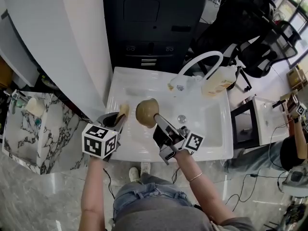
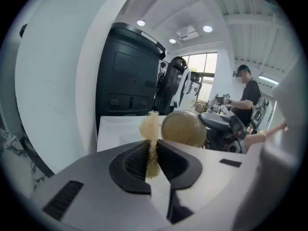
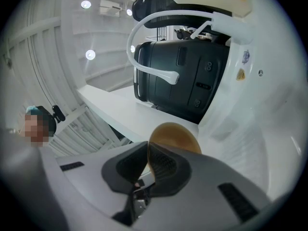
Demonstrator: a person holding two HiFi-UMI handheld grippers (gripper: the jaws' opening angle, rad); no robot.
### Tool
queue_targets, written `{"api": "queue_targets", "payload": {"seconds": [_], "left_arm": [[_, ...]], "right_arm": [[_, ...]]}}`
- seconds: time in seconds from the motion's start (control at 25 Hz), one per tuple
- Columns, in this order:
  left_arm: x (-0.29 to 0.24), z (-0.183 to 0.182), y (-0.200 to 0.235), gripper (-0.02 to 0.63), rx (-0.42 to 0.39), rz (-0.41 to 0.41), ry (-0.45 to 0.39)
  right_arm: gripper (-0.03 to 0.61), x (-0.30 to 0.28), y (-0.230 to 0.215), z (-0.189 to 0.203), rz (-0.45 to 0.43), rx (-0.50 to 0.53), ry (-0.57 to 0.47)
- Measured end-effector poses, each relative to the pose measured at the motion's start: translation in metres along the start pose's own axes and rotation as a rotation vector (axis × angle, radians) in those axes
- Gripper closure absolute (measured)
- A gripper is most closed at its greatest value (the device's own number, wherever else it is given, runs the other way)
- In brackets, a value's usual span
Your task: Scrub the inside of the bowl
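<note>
A brown bowl (image 1: 147, 112) hangs over the white sink (image 1: 211, 129), held by its rim in my right gripper (image 1: 159, 124), which is shut on it. In the right gripper view the bowl (image 3: 175, 137) rises from between the dark pads. My left gripper (image 1: 120, 120) is shut on a pale fibrous scrubber (image 1: 123, 111), just left of the bowl and not touching it. In the left gripper view the scrubber (image 2: 151, 134) stands upright between the jaws, with the bowl (image 2: 184, 128) close to its right.
A white curved faucet (image 1: 199, 61) and a soap bottle (image 1: 220, 81) stand at the sink's back. The drain (image 1: 181, 119) sits right of the bowl. A white pillar (image 1: 72, 42) rises at left. Black chairs (image 1: 250, 37) stand behind.
</note>
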State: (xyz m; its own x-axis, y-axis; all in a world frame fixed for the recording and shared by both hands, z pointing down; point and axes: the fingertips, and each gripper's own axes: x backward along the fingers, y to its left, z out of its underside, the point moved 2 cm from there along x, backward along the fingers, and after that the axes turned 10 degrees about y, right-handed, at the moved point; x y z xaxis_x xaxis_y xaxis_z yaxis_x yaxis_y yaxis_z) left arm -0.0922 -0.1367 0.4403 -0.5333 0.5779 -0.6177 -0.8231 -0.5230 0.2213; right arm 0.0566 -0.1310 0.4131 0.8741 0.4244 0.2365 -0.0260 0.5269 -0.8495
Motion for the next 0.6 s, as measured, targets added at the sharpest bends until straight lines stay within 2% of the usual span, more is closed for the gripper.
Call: {"api": "queue_targets", "payload": {"seconds": [0.2,0.4,0.6], "left_arm": [[-0.029,0.005,-0.002,0.568,0.065,0.065,0.032],[-0.034,0.009,-0.021,0.568,0.109,0.140,0.002],[-0.034,0.014,-0.035,0.568,0.082,0.121,0.024]], "right_arm": [[0.557,-0.003,0.006,0.000,-0.023,-0.004,0.000],[0.557,0.000,0.004,-0.001,-0.017,-0.007,-0.005],[0.557,0.001,-0.001,-0.001,0.002,-0.002,-0.005]]}}
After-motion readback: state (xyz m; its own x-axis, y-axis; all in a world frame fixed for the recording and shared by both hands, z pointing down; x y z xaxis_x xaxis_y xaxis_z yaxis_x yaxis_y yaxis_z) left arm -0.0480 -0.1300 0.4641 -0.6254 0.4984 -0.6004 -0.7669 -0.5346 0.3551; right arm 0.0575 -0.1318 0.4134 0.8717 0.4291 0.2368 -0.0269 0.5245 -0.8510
